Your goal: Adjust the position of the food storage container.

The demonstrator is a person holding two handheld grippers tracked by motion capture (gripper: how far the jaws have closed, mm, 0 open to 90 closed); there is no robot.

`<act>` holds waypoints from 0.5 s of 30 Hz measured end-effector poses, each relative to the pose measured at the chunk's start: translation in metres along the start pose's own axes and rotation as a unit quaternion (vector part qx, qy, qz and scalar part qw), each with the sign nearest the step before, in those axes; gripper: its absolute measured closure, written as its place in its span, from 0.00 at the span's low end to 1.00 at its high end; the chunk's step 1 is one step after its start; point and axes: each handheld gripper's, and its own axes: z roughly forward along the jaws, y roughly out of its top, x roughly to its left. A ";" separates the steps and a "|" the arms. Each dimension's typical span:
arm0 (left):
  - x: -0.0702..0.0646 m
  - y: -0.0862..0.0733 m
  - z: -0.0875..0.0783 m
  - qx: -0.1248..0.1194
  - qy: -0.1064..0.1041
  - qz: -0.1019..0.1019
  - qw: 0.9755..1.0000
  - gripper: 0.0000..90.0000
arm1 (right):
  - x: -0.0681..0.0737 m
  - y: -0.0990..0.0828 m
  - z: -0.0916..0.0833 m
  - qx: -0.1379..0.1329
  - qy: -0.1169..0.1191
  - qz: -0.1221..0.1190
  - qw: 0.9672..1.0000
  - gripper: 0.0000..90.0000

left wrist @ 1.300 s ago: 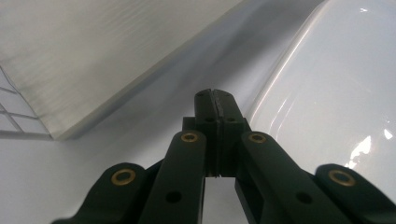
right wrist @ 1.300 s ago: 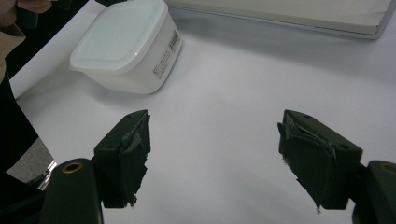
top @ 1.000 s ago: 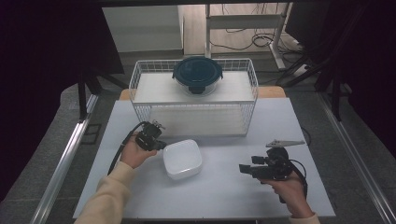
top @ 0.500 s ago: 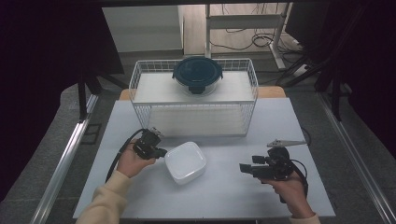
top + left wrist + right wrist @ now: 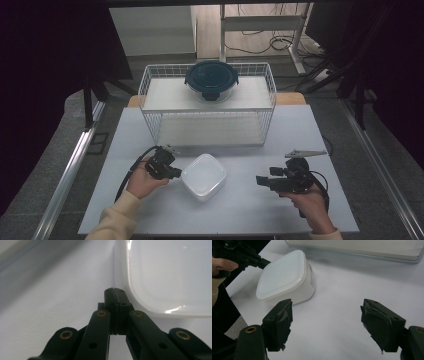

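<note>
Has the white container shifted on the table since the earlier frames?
Yes. The white lidded container has slid slightly right and toward the person, away from the wire basket.

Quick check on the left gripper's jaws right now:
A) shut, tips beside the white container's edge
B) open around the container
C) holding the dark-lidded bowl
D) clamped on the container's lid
A: the left gripper shows its jaws pressed together with nothing between them, beside the rim of the white container.

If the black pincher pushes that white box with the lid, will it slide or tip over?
The white lidded box probably slides: it sits low and wide on the smooth table. Its thin plastic looks light, so the shut left gripper might spin it.
</note>
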 end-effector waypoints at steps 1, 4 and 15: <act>-0.002 -0.001 0.001 -0.001 -0.002 0.002 1.000 1.00 | 0.000 0.000 0.000 0.001 0.000 0.000 1.000 0.28; -0.007 -0.002 0.002 0.000 -0.009 0.007 1.000 1.00 | 0.000 0.000 0.001 0.003 0.000 0.000 1.000 0.28; -0.032 -0.007 0.006 0.000 -0.039 0.020 0.999 1.00 | 0.001 -0.001 0.002 0.005 0.000 -0.002 1.000 0.28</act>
